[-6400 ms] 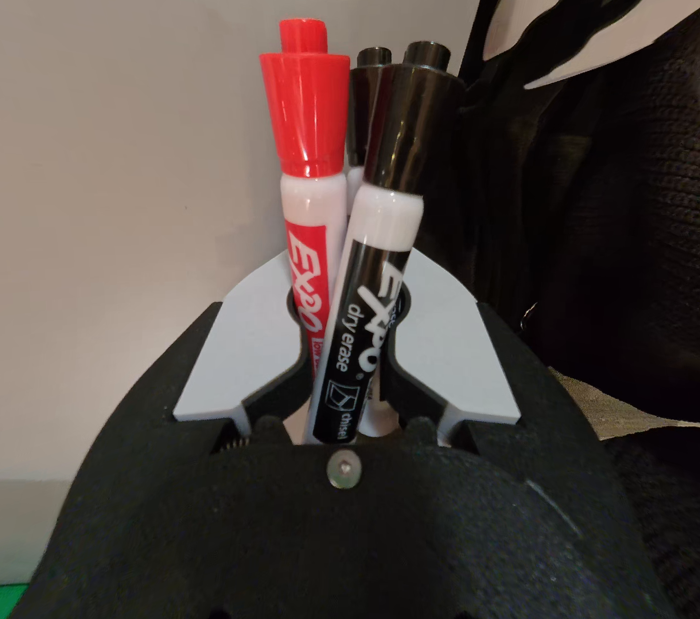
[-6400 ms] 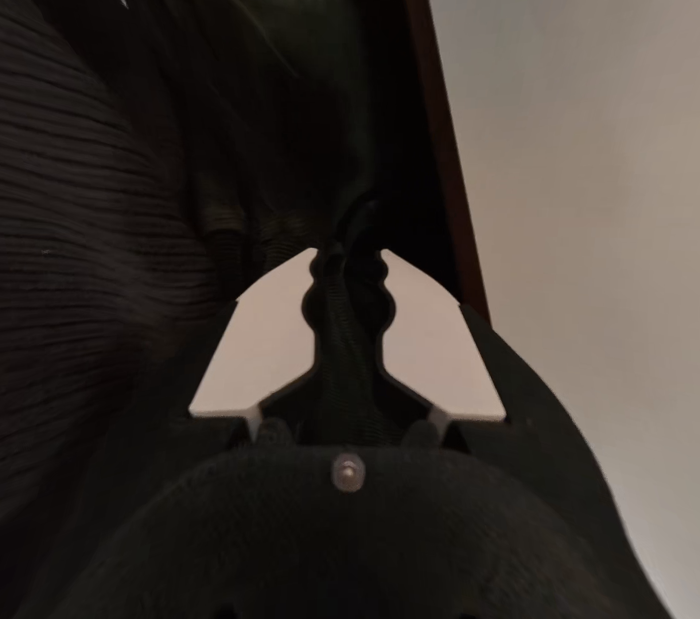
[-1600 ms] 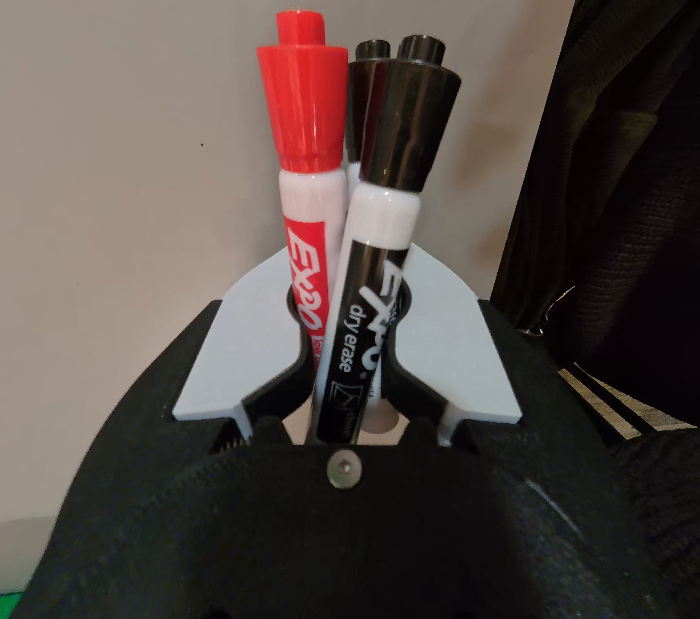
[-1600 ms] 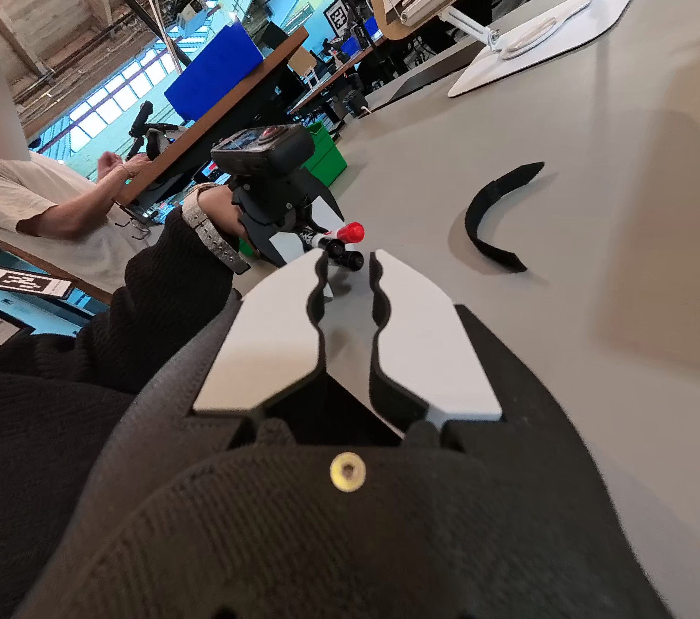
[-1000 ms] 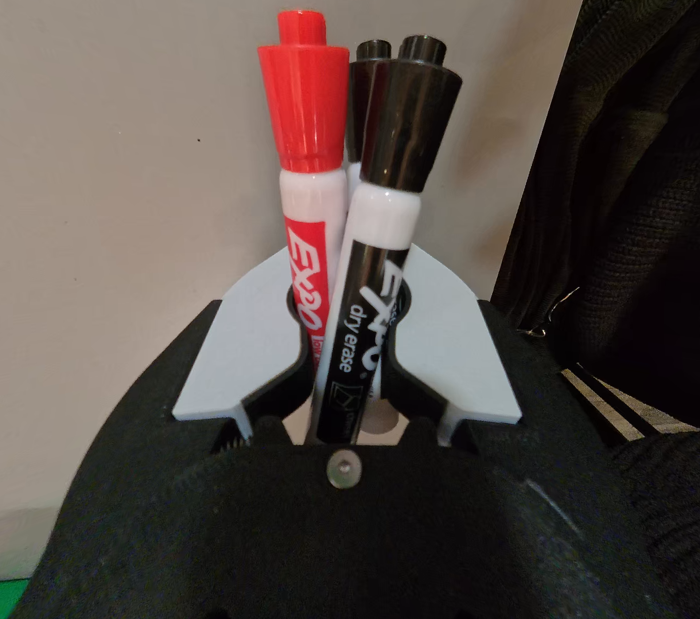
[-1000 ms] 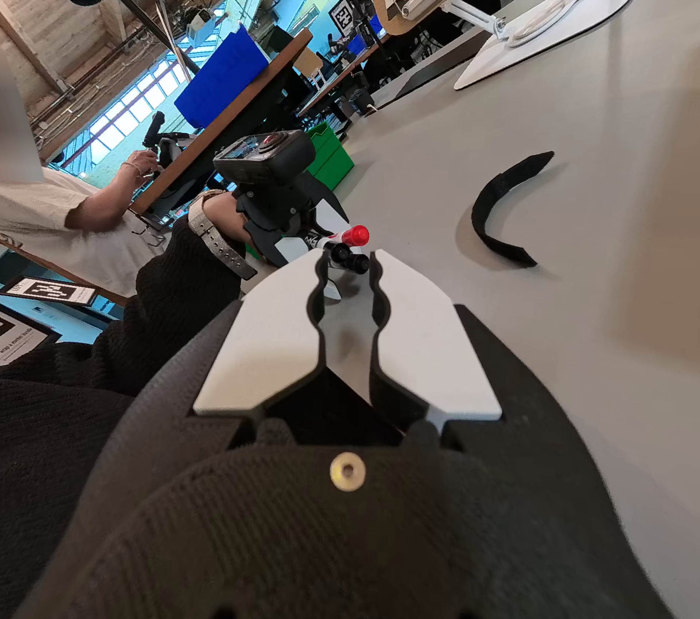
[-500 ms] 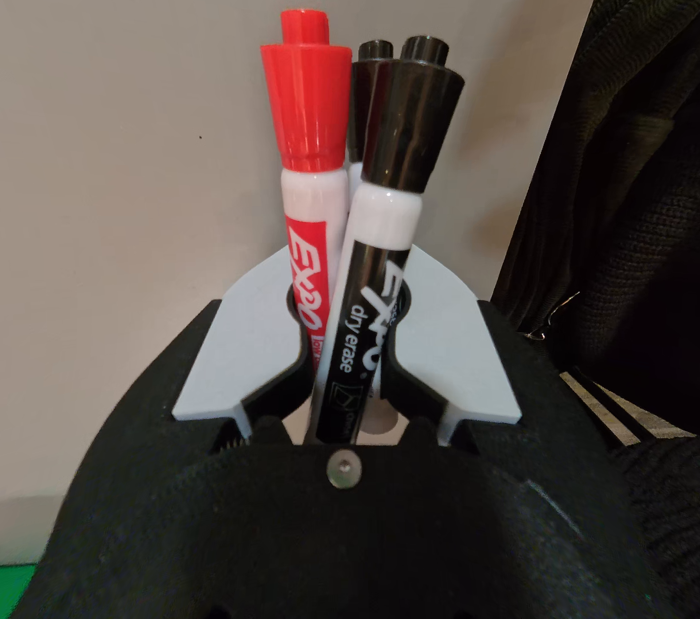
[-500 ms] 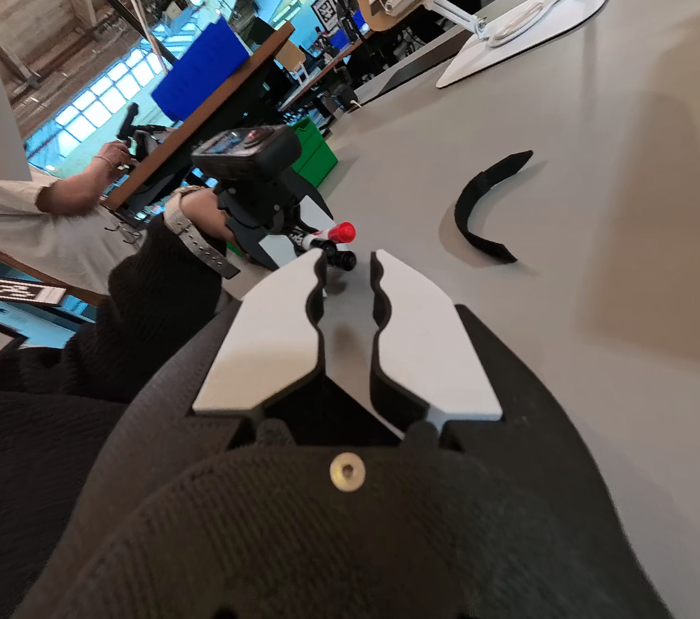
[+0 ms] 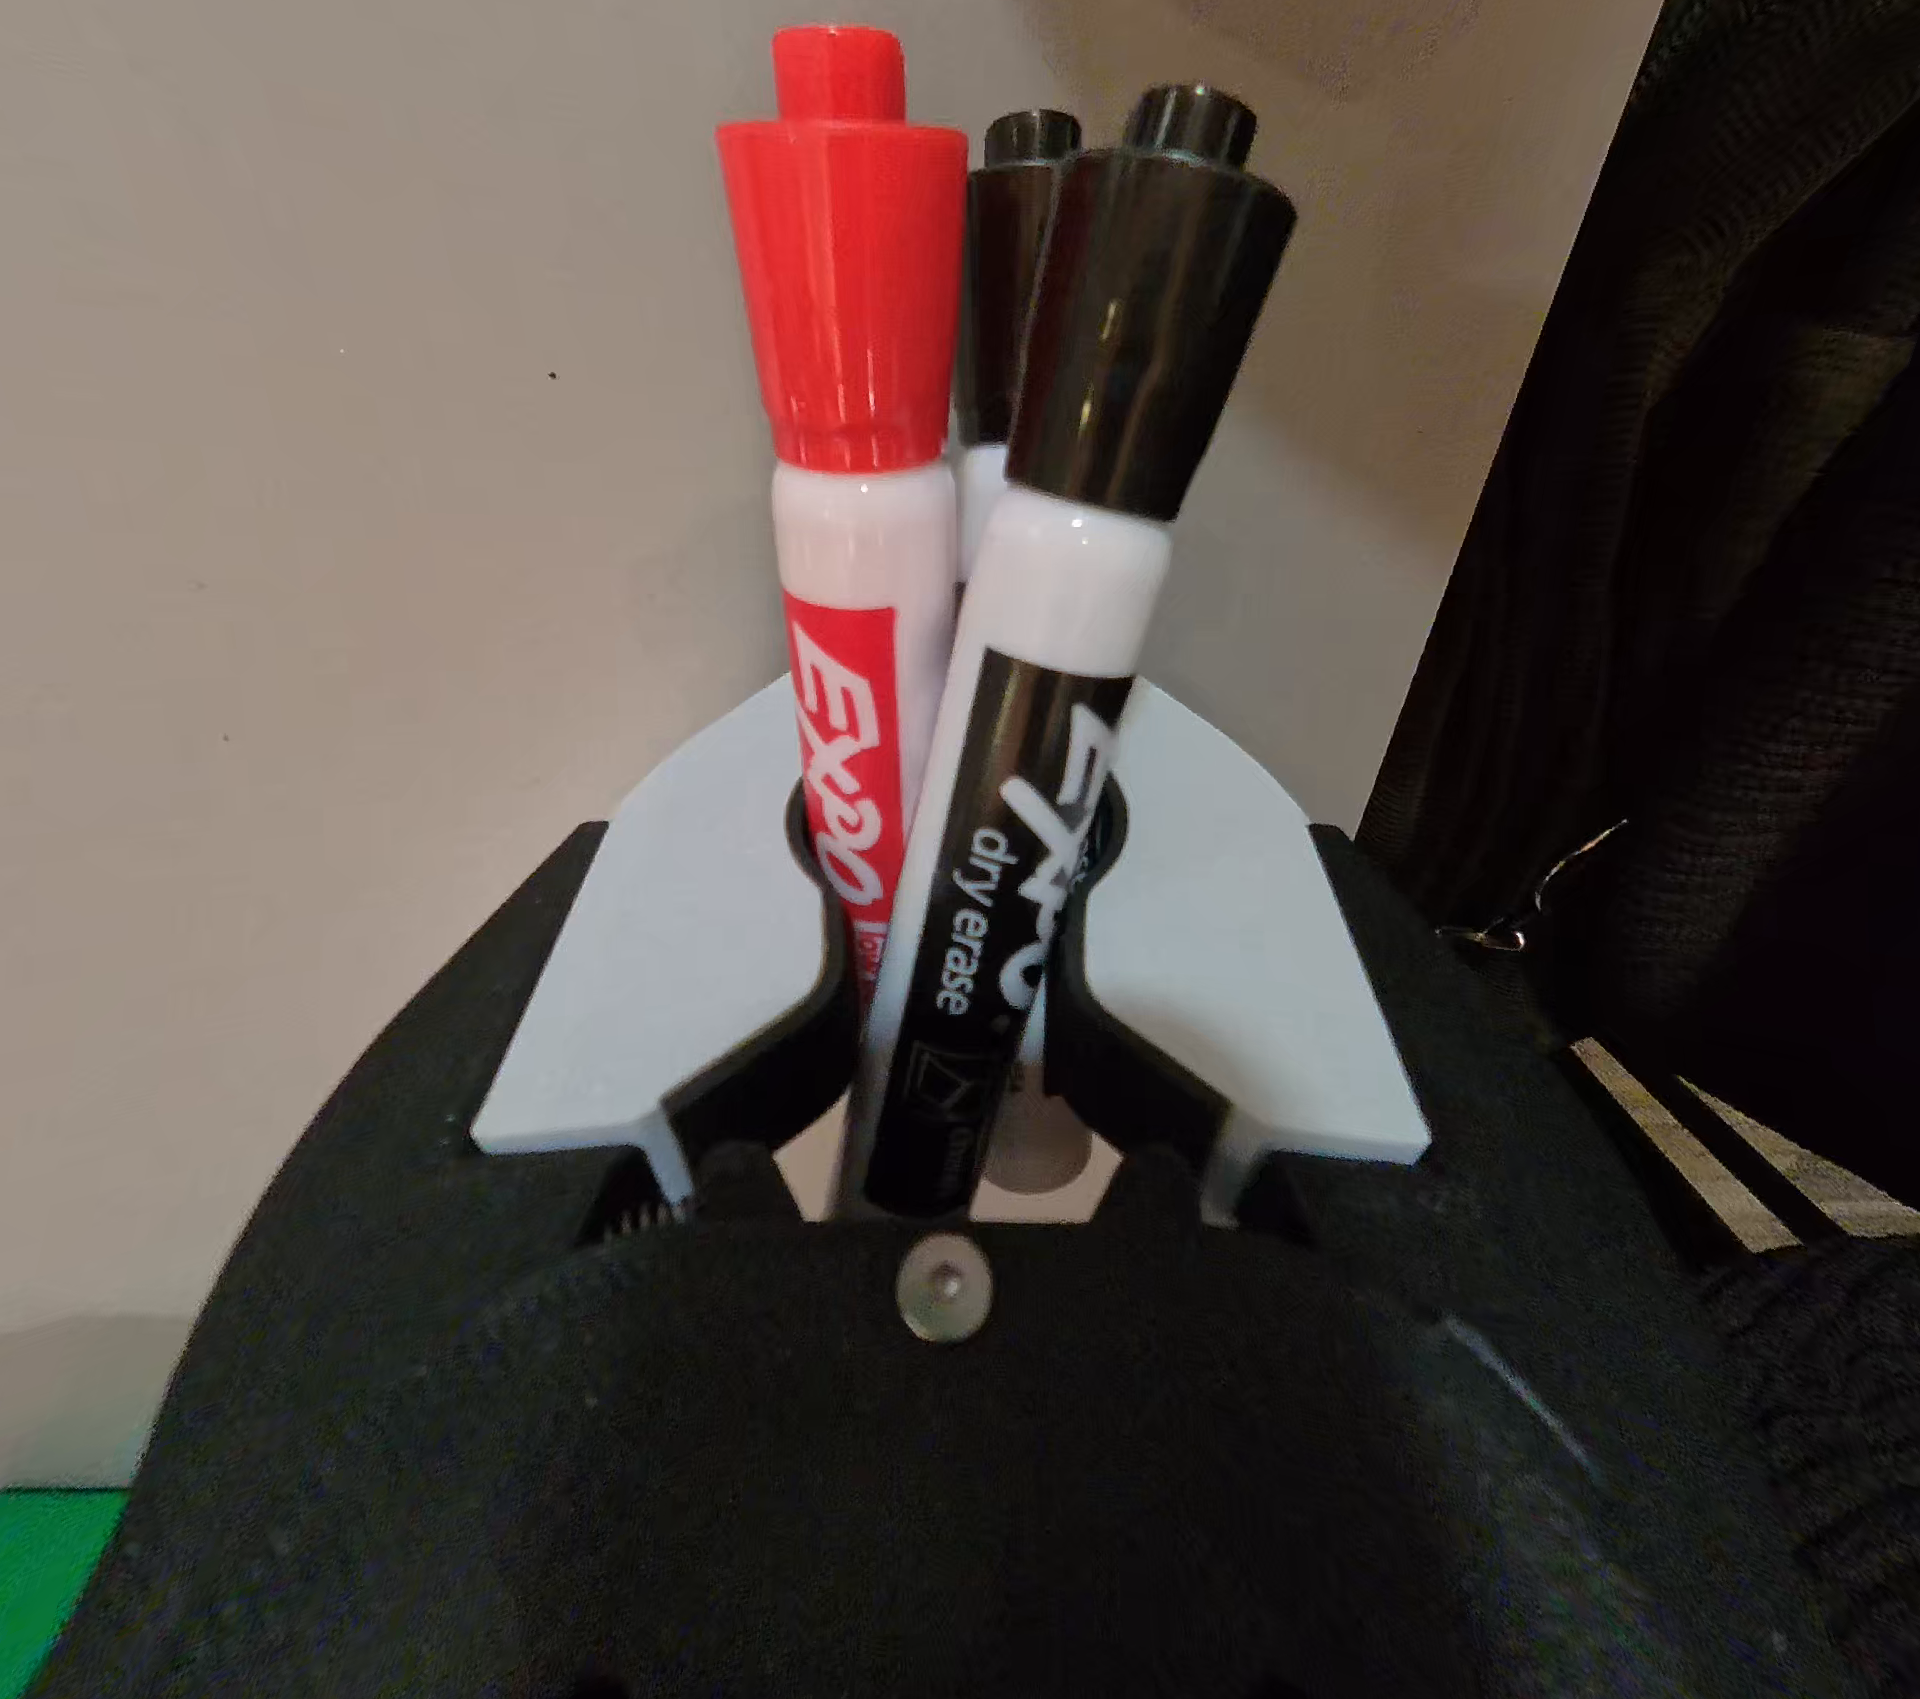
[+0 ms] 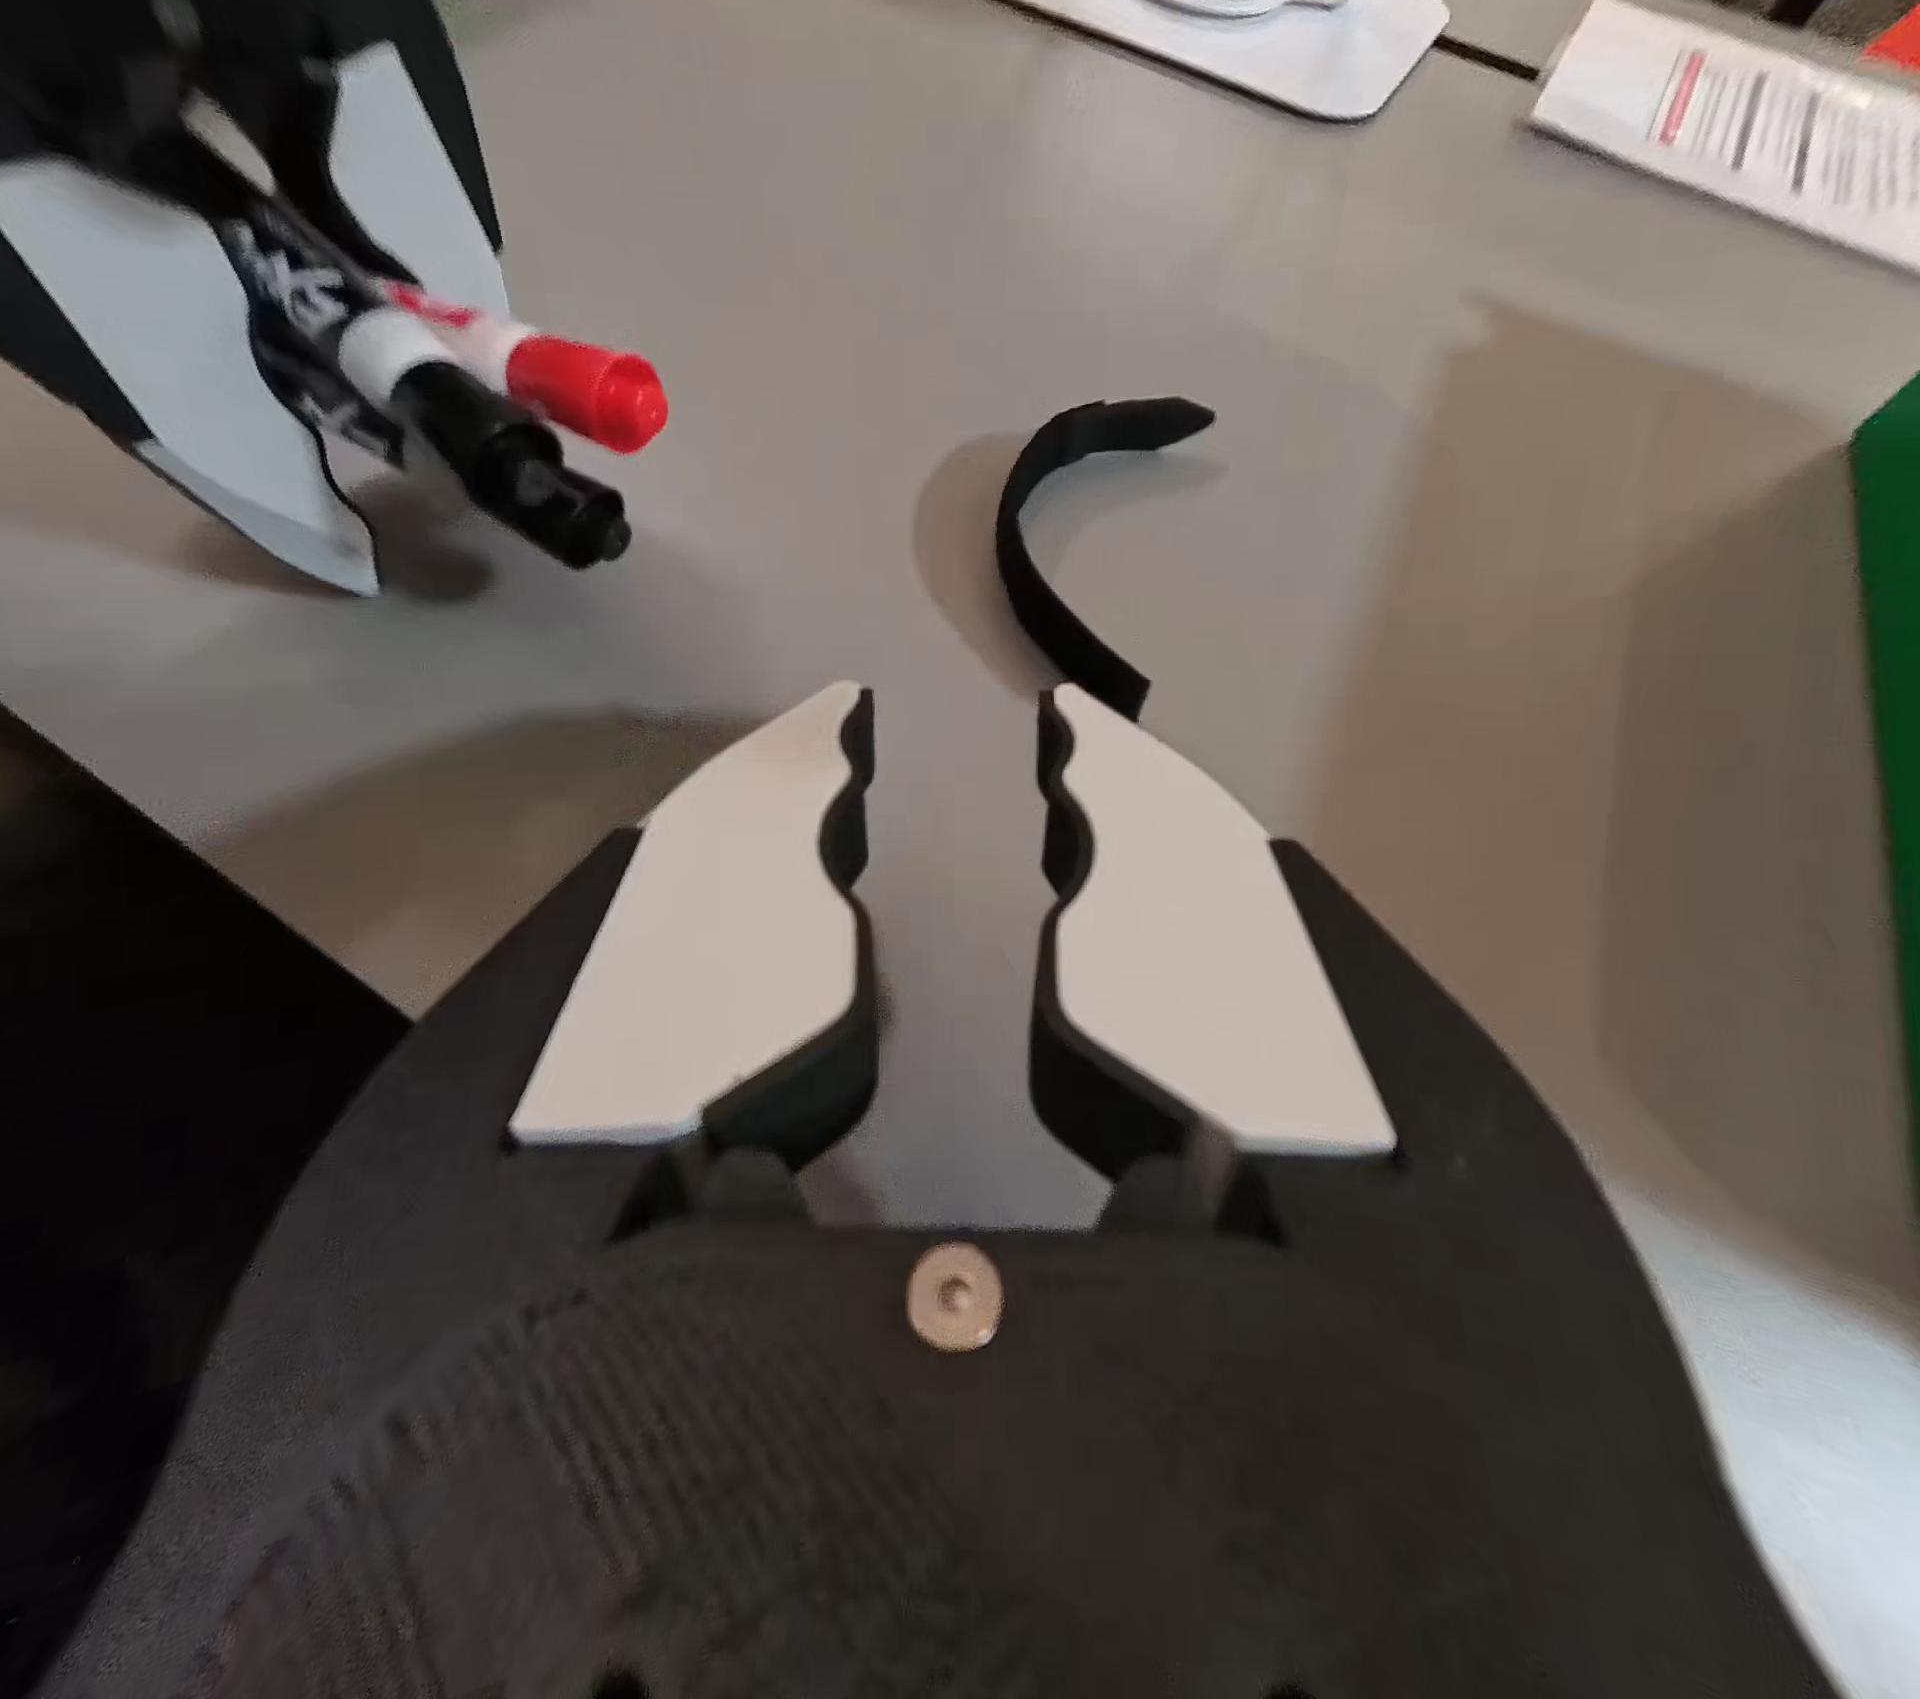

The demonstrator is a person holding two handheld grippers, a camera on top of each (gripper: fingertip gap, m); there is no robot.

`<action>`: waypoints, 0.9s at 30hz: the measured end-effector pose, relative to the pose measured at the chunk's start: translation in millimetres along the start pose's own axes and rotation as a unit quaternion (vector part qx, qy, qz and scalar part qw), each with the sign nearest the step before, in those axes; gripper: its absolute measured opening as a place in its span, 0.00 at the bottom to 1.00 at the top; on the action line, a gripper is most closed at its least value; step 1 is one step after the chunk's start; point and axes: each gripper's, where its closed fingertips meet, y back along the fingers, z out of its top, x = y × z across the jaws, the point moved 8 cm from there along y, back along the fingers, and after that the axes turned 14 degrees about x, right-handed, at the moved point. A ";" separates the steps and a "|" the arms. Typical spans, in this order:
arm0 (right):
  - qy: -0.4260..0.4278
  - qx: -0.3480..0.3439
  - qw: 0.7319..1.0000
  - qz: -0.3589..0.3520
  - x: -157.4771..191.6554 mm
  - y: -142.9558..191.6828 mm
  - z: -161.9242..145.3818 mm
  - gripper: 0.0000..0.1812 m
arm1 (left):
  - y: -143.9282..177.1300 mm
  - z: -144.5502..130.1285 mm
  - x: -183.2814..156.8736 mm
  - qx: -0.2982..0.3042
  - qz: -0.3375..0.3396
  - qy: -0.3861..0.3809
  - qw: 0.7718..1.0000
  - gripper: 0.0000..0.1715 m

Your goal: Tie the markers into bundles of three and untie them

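Grey table — black strap, white stand.

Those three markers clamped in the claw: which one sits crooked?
The front black marker leans right across the other two. The red marker stands straight, and the rear black marker is mostly hidden behind them in the left claw.

three markers up there, one red-capped marker and two black-capped markers. one black strap curled on the table. one white stand base, one printed sheet, and two grippers.
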 end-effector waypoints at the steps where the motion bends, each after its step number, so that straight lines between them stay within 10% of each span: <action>1: 0.026 0.004 1.000 -0.014 2.9 -2.9 0.6 0.17 | 0.0 -0.1 0.0 -0.001 0.000 0.002 1.000 0.27; 22: 0.157 0.066 0.984 -0.047 -29.6 -43.2 11.3 0.01 | -0.3 -1.9 0.6 -0.013 -0.006 0.011 1.000 0.27; 27: 0.073 -0.049 0.996 0.028 -26.5 -10.6 30.5 0.01 | -0.2 -1.2 0.1 -0.009 -0.002 0.011 1.000 0.27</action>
